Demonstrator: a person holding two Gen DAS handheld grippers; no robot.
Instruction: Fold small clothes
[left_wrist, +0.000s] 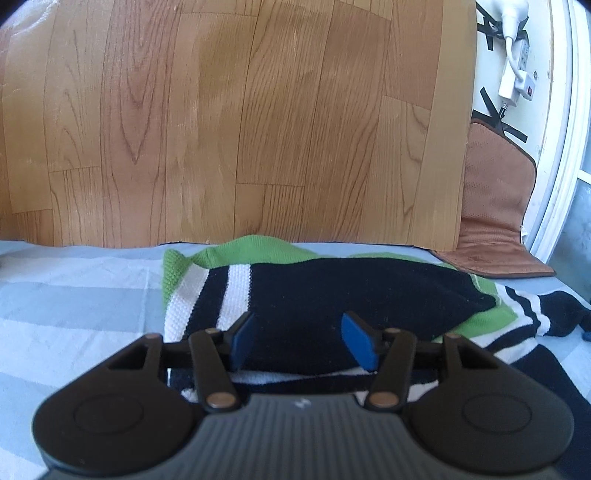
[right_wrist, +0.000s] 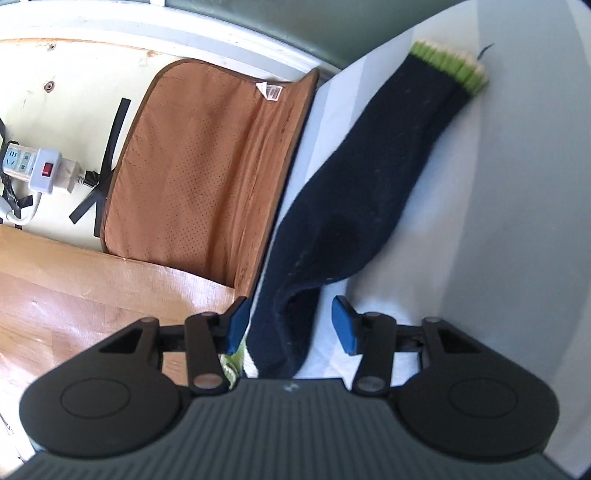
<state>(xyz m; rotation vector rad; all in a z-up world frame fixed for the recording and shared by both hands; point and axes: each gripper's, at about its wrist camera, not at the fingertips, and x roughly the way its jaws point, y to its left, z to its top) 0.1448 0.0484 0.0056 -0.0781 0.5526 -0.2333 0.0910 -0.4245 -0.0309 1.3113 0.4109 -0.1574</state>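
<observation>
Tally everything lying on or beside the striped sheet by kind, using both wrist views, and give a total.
Knitted sweater in navy, white and green, its sleeve stretched out on the sheet: 1
Brown cushion mat: 1
White power strip: 1
Total: 3

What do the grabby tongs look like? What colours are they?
Both tongs, left and right, look alike: a ribbed dark grey body, two round black discs at the sides, black link arms with metal pins, and flat blue pads on the fingertips. No hands or sleeves show.
</observation>
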